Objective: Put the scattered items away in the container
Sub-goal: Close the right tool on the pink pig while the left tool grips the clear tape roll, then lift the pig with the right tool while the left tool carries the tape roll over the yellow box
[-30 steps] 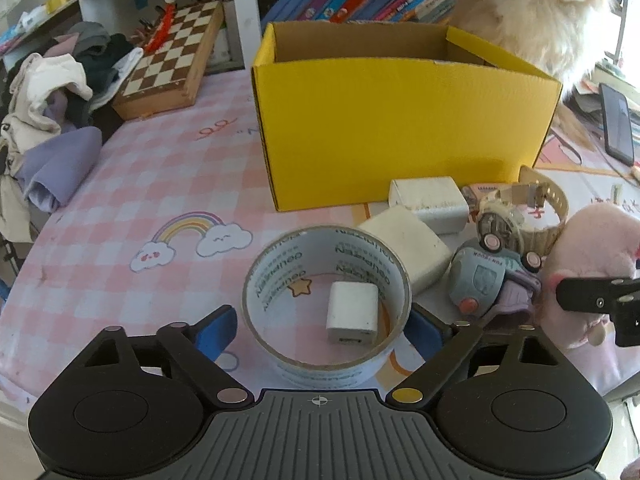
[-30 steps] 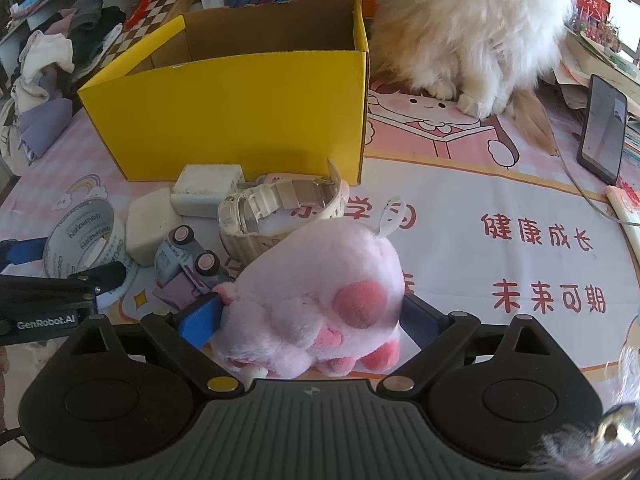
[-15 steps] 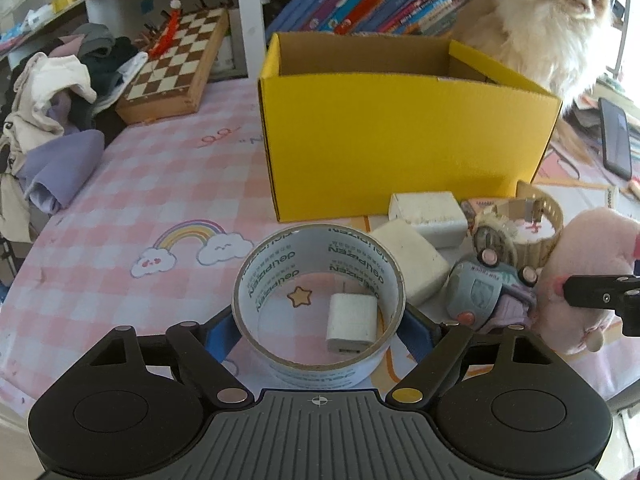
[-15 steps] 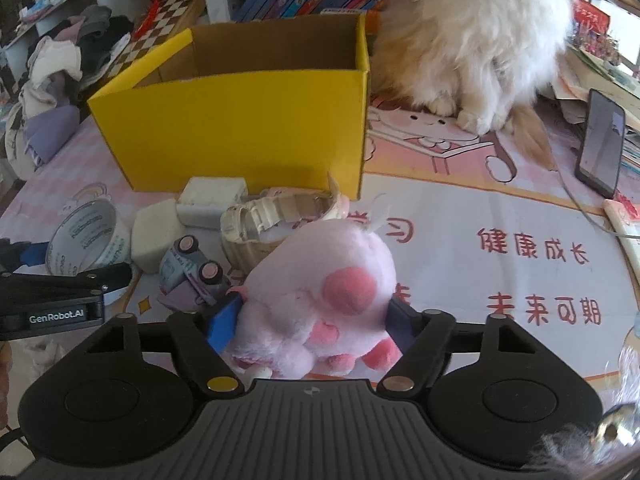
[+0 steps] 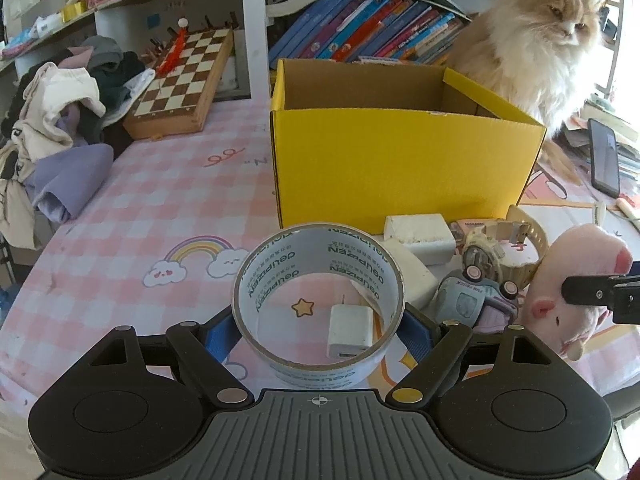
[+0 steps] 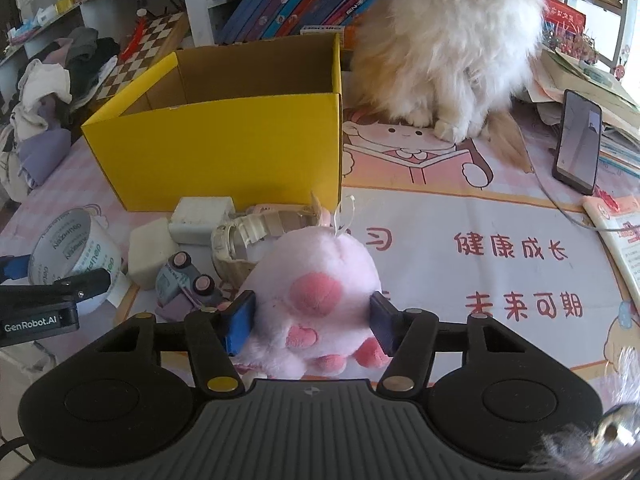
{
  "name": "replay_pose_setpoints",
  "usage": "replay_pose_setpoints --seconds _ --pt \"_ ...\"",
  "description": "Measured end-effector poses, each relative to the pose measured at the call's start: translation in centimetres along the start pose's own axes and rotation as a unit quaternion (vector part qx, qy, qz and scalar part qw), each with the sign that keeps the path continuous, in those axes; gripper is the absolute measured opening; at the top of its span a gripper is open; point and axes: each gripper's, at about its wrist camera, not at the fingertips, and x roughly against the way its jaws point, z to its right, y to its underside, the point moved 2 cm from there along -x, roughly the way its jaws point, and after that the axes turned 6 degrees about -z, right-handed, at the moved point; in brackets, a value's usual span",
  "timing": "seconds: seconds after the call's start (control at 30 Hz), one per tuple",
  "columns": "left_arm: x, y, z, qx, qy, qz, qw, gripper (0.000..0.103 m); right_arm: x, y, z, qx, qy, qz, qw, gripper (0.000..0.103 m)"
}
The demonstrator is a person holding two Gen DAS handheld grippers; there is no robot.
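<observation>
Already both grippers had something between their jaws. On the left gripper the jaws stood wide apart yet pressed against opposite sides of the tape roll, whose hoop appeared lifted and tilted, with a small white charger showing through its ring on the tabletop beneath. On the right gripper the jaws were drawn in on the pink plush toy, the blue pads sinking into its soft flanks, so it seemed firmly held.

Just beyond these lay the rest of the scatter, bunched close together in front of the box: two white blocks, a small toy car and a beige watch. Behind them stood the yellow cardboard box, open at the top; the visible part of its inside showed nothing, though the floor was hidden. A fluffy cat sat just beside the box's far right corner.

By my judgement the tidying had barely begun: two items were gripped but not yet delivered, and at least five more waited on the tabletop.
</observation>
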Motion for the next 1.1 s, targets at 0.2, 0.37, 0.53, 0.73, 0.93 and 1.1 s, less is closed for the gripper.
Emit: replay_pose_setpoints --seconds 0.2,0.37,0.53,0.73,0.93,1.1 --pt "0.7 0.1 0.0 -0.005 0.004 0.01 0.9999 0.084 0.2 0.4 0.4 -0.017 0.004 -0.005 1.0 0.07" --pt "1.1 0.3 -0.1 -0.001 0.002 0.014 0.9999 0.084 0.2 0.3 0.8 -0.037 -0.004 -0.001 0.999 0.088" --pt "1.5 0.3 -0.2 0.001 -0.004 0.016 0.9999 0.084 -1.0 0.3 1.2 -0.055 -0.008 -0.027 0.998 0.091" --pt "1.9 0.1 -0.1 -0.002 -0.004 0.022 0.9997 0.084 -2.3 0.0 1.8 -0.081 -0.022 -0.041 0.996 0.092" --pt "2.8 0.0 0.1 -0.01 -0.001 0.035 0.9994 0.084 -2.0 0.0 2.2 -0.087 -0.025 -0.027 0.996 0.068" --pt "3.8 0.0 0.5 -0.02 0.007 0.052 0.9984 0.084 -0.5 0.3 2.4 -0.089 -0.016 -0.005 0.996 0.056"
